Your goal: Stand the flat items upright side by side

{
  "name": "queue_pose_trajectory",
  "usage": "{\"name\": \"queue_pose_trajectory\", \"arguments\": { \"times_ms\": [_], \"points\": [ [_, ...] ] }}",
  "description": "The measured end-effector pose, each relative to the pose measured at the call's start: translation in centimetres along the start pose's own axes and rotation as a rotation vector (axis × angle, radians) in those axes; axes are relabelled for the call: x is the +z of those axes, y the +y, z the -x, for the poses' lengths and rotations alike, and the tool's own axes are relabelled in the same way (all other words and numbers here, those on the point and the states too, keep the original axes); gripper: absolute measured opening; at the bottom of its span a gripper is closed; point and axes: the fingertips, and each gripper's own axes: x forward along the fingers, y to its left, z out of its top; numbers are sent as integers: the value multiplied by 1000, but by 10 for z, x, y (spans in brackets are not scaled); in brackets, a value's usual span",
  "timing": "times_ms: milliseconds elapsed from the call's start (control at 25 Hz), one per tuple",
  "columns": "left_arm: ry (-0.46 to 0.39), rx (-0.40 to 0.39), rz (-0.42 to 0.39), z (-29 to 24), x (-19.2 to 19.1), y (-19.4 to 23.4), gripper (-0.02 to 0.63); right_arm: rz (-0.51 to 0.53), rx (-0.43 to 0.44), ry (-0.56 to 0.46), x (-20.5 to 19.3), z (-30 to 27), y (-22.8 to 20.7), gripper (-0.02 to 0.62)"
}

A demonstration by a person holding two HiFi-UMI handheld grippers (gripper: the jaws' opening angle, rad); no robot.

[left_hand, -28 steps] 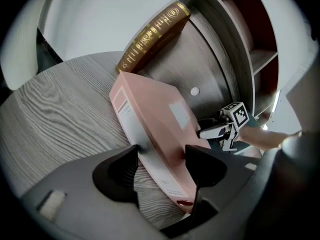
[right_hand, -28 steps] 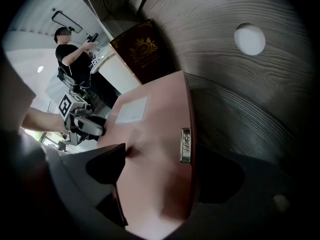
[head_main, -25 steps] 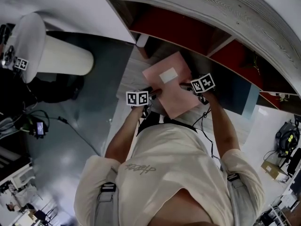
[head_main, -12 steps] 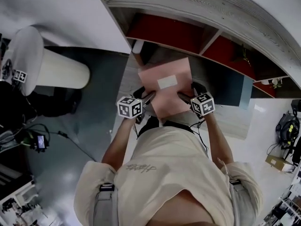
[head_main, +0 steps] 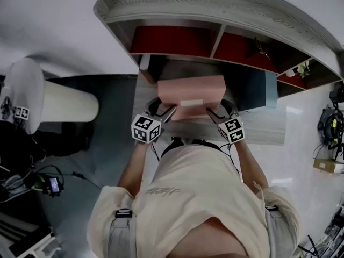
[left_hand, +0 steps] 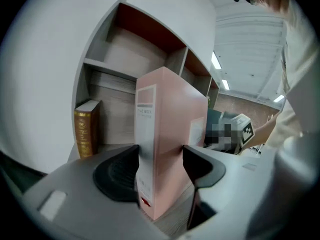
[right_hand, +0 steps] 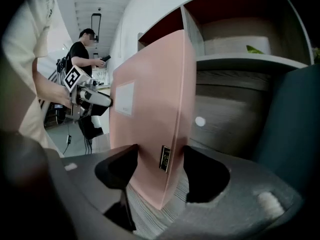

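A pink box file (head_main: 191,93) is held up on edge between both grippers, over the wooden shelf board (head_main: 258,130). My left gripper (head_main: 164,112) is shut on its spine end (left_hand: 150,134); both pads press it, and the jaws have just been closing a little. My right gripper (head_main: 216,112) is shut on the opposite end (right_hand: 150,104), its jaws having just been closing onto it. In the left gripper view the left gripper (left_hand: 160,159) grips low on the file. The right gripper (right_hand: 159,160) does likewise in its own view. A brown and gold book (left_hand: 86,128) stands upright at the shelf's left.
The shelf unit (head_main: 215,15) has red-backed compartments above. A dark teal flat item (head_main: 259,90) stands at the right, close beside the file (right_hand: 295,129). A white round stool (head_main: 48,85) is on the floor at left. A person (right_hand: 86,49) stands far behind.
Both grippers have risen with the pink file, tipping it from lying nearly flat up onto its edge, closer to the shelf compartments.
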Motion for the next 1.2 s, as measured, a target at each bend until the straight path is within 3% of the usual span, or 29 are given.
{"name": "queue_pose_trajectory", "arguments": {
  "times_ms": [120,280,920,1040,1200],
  "points": [
    [-21,-18,-82,1,8,-11,284,-6,-31,-34,-2,11,0,273],
    [14,-38,-161,-5,-8,-20,288,-10,-61,3,-23,15,1,258],
    [-28,-72,-156,-1,-13,-24,306,-70,-111,16,-32,20,4,272],
    [-65,-106,-143,5,-7,-19,388,-84,-138,10,-31,23,4,272],
    [-48,-226,-166,3,-6,-12,448,-121,-191,37,-47,32,4,272]
  ]
}}
